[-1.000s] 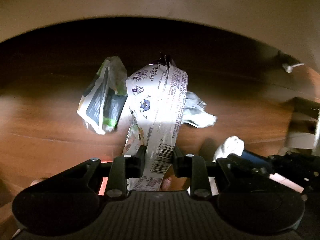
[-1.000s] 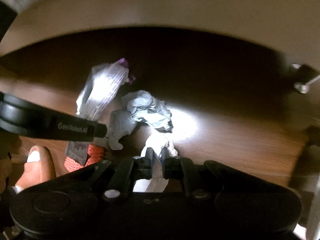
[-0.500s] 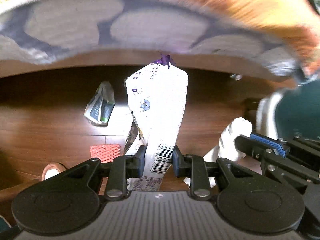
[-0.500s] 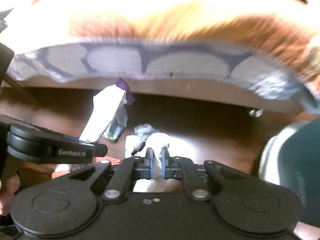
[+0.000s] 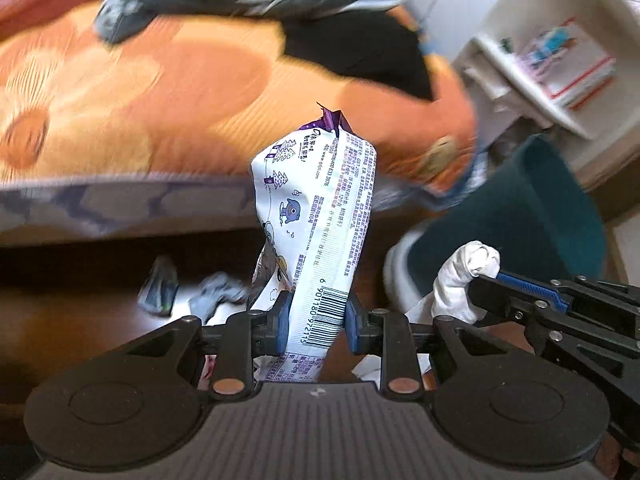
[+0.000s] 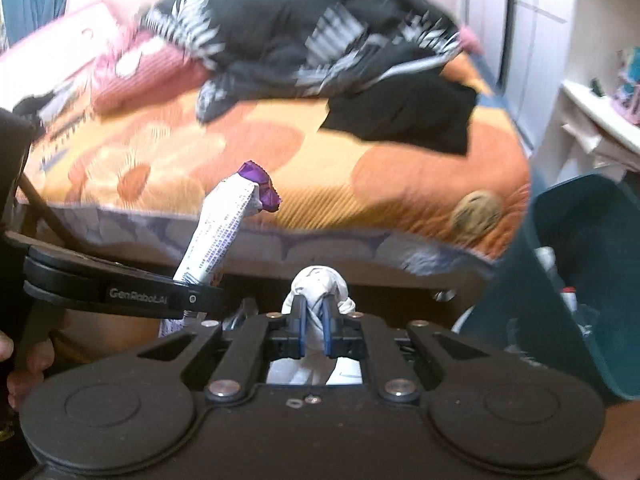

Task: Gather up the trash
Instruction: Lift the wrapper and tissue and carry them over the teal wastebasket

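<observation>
My left gripper [image 5: 316, 326] pinches a white printed snack wrapper [image 5: 316, 232] upright between its 2 pads, in front of the orange bed [image 5: 120, 100], while my right gripper [image 6: 315, 322], beside it, is clamped tight on a crumpled white tissue [image 6: 318, 280], near the teal bin [image 6: 580, 260].

"GenRobot.AI" on left tongs [image 6: 192, 276]
</observation>
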### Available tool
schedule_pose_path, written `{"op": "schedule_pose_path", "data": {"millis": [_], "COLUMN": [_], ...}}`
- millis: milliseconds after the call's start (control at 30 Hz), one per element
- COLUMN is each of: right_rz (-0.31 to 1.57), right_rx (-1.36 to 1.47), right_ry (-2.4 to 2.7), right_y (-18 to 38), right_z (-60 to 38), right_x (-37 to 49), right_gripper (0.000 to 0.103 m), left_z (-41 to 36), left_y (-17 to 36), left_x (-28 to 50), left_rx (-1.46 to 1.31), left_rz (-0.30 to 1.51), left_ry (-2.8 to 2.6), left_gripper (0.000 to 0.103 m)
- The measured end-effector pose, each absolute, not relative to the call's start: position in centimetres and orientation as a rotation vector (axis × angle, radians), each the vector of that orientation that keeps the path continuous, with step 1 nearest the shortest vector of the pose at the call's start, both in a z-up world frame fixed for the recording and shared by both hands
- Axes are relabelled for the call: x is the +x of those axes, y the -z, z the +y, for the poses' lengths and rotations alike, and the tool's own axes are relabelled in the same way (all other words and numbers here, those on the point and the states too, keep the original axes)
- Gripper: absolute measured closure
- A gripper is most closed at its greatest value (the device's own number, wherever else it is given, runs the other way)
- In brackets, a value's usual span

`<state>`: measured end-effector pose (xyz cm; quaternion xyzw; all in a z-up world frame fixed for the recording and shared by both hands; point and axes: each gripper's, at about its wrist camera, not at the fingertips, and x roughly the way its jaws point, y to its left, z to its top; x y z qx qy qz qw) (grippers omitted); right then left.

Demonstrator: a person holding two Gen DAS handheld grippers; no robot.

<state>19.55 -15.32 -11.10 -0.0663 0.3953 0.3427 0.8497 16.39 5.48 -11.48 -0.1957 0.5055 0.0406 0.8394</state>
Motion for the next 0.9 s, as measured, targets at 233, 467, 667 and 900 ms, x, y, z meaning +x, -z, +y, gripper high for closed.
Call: {"op": "schedule_pose_path", "data": {"millis": [233,467,667,900], "right_rz": [0.708,0.629,0.591,0.587], "right_rx": [-0.095,-0.025,-0.01,0.002], "right_ry": [-0.671,-0.582,-0.497,-0.372], "right_y": [5.6,2.6,1.8,2.4], "right_z": [-21.0,-26.3,-30.6,-35.6], "right_x": [19.6,21.9,23.4,25.6], "right_gripper": [0.095,0.095,0.095,0.095], "left_z": [-0.2,-5.8,-10.6,-16.1], "left_y": [4.1,-0.8,-2.8,-3.2], "left_x": [17.6,20.5,24.1,28.8], "left_rx": [-0.307,-0.198,-0.13,-0.097], "left_rz": [0.96,0.895,0.869,0.872], "left_ry": [0.04,0.144,0.215,0.317], "left_gripper": [0.077,0.077,0.077,0.077]}}
